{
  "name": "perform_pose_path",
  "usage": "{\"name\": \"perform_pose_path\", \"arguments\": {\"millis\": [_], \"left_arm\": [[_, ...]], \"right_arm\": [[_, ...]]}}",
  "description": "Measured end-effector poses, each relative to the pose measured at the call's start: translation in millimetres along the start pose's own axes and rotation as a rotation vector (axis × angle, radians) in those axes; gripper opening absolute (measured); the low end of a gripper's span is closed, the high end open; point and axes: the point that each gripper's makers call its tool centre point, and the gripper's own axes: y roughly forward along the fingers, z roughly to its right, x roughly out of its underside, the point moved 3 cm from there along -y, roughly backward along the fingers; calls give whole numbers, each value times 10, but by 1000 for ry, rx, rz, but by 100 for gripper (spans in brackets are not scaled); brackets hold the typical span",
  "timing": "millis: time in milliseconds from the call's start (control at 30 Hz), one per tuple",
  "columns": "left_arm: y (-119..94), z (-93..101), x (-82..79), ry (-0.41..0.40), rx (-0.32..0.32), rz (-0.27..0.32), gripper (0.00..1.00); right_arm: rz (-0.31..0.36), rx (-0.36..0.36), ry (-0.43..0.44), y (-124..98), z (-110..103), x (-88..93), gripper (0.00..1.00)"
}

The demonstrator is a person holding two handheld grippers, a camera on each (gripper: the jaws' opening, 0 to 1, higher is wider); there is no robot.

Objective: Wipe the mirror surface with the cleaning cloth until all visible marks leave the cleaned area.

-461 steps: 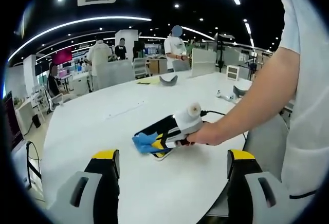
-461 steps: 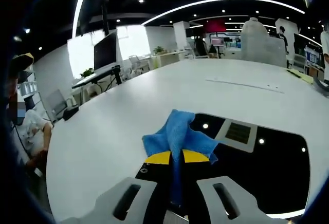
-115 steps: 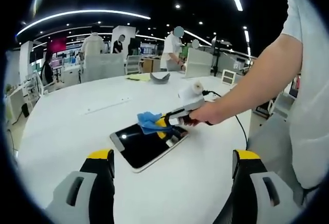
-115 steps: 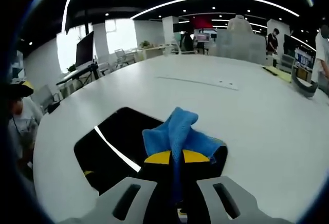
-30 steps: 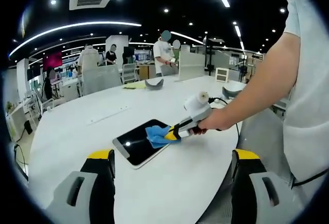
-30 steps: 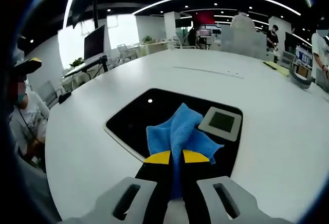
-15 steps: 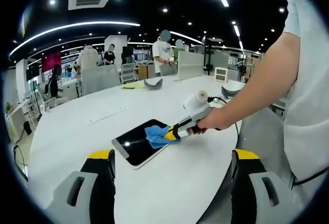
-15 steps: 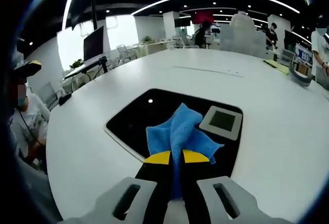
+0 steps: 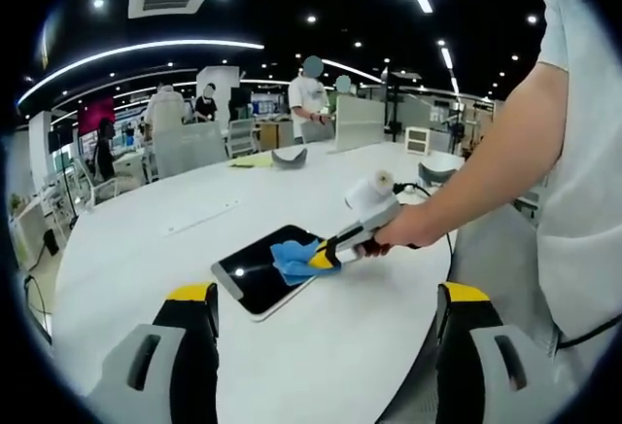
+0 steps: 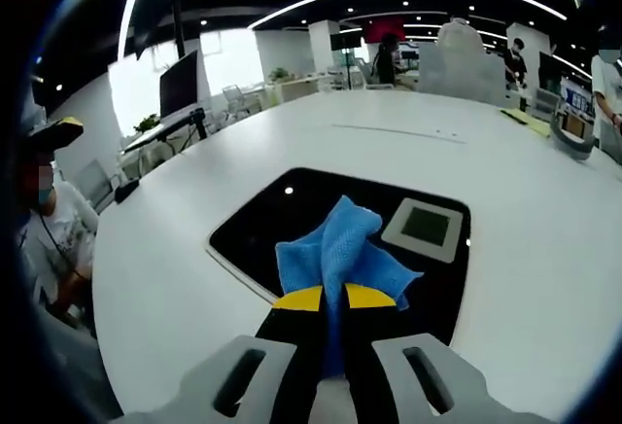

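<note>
We find the right gripper point(image 10: 325, 298) clenched on the blue cloth point(image 10: 340, 245), cloth pressed on the mirror point(image 10: 292, 212) just ahead of its fingertips, left gripper point(image 9: 321, 298) released, well short of the mirror, above the white table point(image 9: 146, 239).

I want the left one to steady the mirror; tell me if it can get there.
Probably yes. The left hand-held gripper is open above bare table, with nothing between it and the mirror's near edge; the cloth covers the far end.

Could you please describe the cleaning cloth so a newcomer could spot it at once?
On the big white table lies a dark rectangular mirror with a pale frame. The cloth sits bunched on the mirror, pinched in the right gripper. It is the one bright blue, soft thing there.
</note>
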Motion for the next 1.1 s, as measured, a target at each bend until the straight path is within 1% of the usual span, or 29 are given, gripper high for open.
{"name": "perform_pose_path", "arguments": {"millis": [133, 233, 267, 300, 333, 433, 567, 700, 800, 900, 1000, 1067, 1100], "left_arm": [[21, -17, 23, 5, 3, -7, 94], [36, -26, 10, 2, 7, -2, 94], [43, -30, 11, 2, 8, -2, 94], [51, -31, 12, 3, 9, -4, 94], [53, -31, 10, 4, 10, -3, 94], [68, -31, 13, 2, 15, -5, 93], [82, -55, 17, -1, 19, -6, 93], [92, -79, 22, -4, 19, -6, 93], [103, -90, 36, -7, 20, -8, 93], [125, -93, 52, -13, 28, -10, 93], [130, -96, 58, -15, 29, -10, 93], [133, -107, 68, -16, 30, -14, 93], [128, -117, 66, -14, 28, -13, 93]], "right_arm": [[0, -10, 0, 30, -58, -12, 2], [2, -17, 6, 51, -95, -20, 2], [3, -20, 10, 58, -107, -23, 2], [10, -25, 44, 69, -131, -28, 2], [12, -27, 54, 76, -138, -33, 2], [14, -33, 54, 124, -206, -61, 2], [21, -33, 66, 170, -239, -82, 2], [20, -13, 42, 197, -258, -97, 1], [22, -8, 47, 202, -252, -103, 1], [14, -2, -13, 218, -246, -114, 1], [9, 10, -1, 249, -234, -140, 1], [8, 25, -19, 270, -235, -152, 1], [10, 31, -4, 282, -221, -160, 1]]}}
